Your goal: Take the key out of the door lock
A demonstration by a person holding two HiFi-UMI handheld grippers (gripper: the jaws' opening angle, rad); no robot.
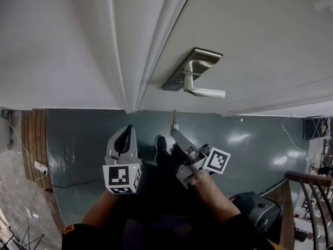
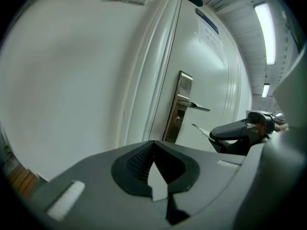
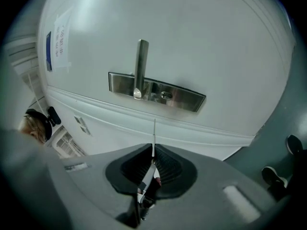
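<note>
The brushed-metal lock plate (image 1: 191, 69) with its lever handle (image 1: 205, 91) sits on the white door (image 1: 260, 35). Its keyhole (image 3: 165, 96) is empty. My right gripper (image 1: 175, 134) is shut on the key, held a short way back from the plate. The thin key blade (image 3: 154, 133) sticks out past its tips toward the door. In the left gripper view the same blade (image 2: 199, 128) shows beside the lock plate (image 2: 178, 110). My left gripper (image 1: 126, 133) hangs left of the right one, shut and holding nothing.
The white door frame (image 1: 130, 61) and wall (image 1: 52, 40) stand left of the door. Below lies a dark green floor (image 1: 78, 139) with my shoe (image 1: 161, 142), a power strip (image 1: 40, 166) at left, a dark bag (image 1: 257, 207) and a stair railing (image 1: 307, 191) at right.
</note>
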